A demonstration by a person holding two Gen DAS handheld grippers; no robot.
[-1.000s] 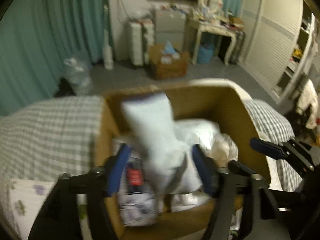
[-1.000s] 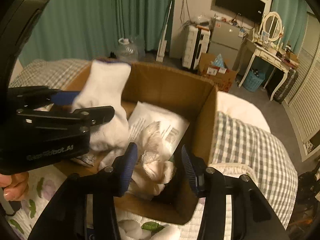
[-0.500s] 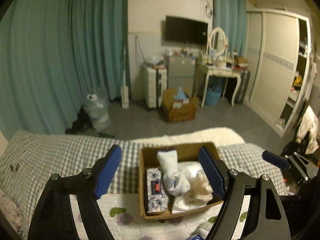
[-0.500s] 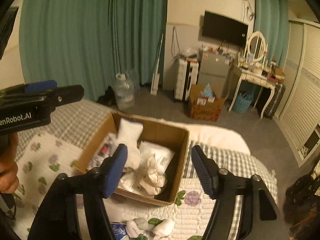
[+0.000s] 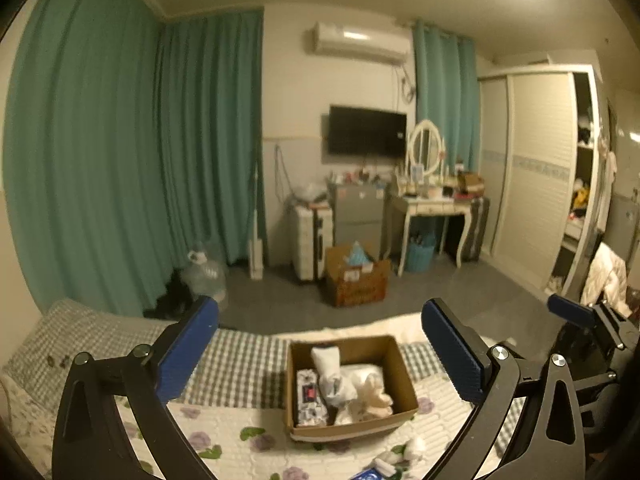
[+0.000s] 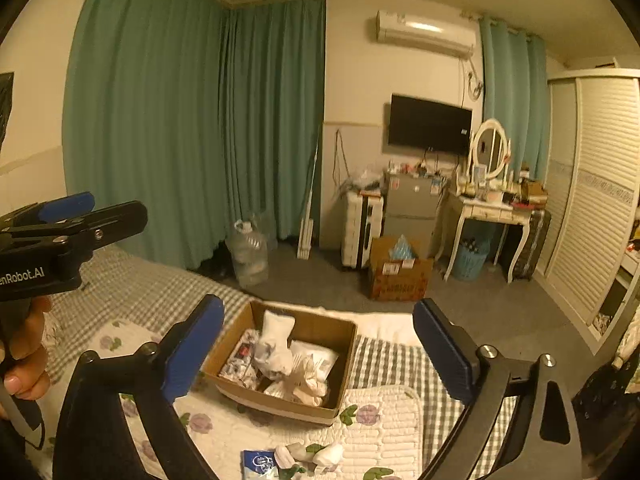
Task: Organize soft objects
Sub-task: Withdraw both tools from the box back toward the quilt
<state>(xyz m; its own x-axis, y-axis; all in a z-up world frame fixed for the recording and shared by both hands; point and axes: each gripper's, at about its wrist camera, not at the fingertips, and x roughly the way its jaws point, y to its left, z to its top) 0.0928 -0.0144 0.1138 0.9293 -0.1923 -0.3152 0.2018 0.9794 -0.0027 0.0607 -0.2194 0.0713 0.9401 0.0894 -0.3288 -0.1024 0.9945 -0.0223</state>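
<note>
Both tools are held high above the bed (image 6: 392, 412), jaws spread wide and gripping nothing. Ahead of and below the left tool (image 5: 320, 354), between its blue pads, sits the cardboard box (image 5: 398, 372) on the quilt. A white sock (image 5: 326, 362) stands upright inside it, with a patterned packet (image 5: 310, 398) to its left and cream cloth (image 5: 376, 394) to its right. From the right tool (image 6: 318, 350) the same box lies below, between the fingers. Nearer that tool, on the quilt, lie small white rolled socks (image 6: 316, 454) beside a blue packet (image 6: 258, 464), outside the box.
</note>
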